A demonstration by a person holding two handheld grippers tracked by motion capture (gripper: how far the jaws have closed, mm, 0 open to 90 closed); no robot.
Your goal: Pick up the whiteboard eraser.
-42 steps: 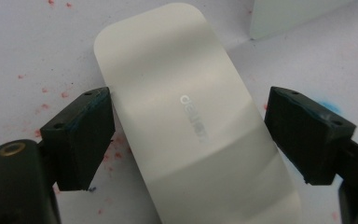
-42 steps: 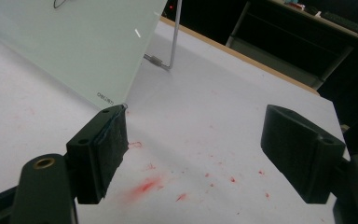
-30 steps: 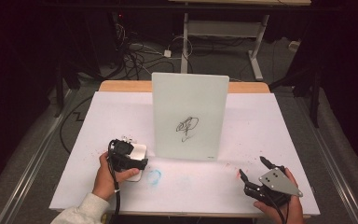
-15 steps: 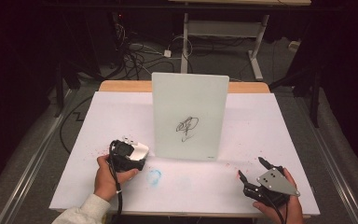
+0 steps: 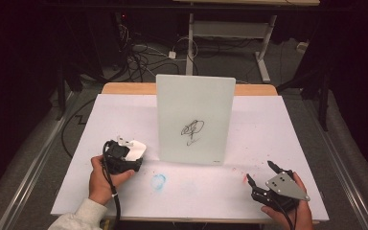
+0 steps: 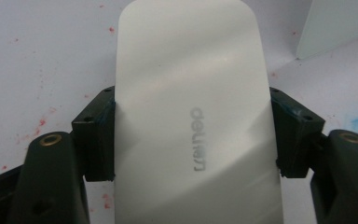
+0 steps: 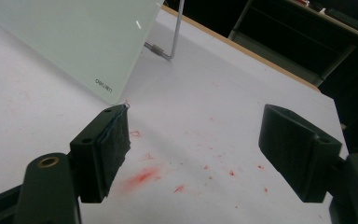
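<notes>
While the left gripper (image 5: 124, 155) sits near the table's 8 o'clock corner, its jaws are clamped on the two long edges of a flat white rounded-end plastic eraser block (image 6: 191, 112) marked "deli" in grey. Held block sticks out past the jaws toward 1 o'clock in the high view, just beside the lower left corner of the upright frosted-glass drawing board (image 5: 195, 120). Board stands at table centre, black scribble (image 5: 192, 129) on its face, a thin metal prop behind it seen in the right gripper view. Smudged blue mark (image 5: 158, 181) lies on the white paper table cover (image 5: 268, 124) at 5 o'clock of the left gripper. Right gripper (image 5: 261, 175) rests at the table's 5 o'clock corner, jaws wide apart, nothing between them; red specks (image 7: 142, 177) on the cover below its jaws
</notes>
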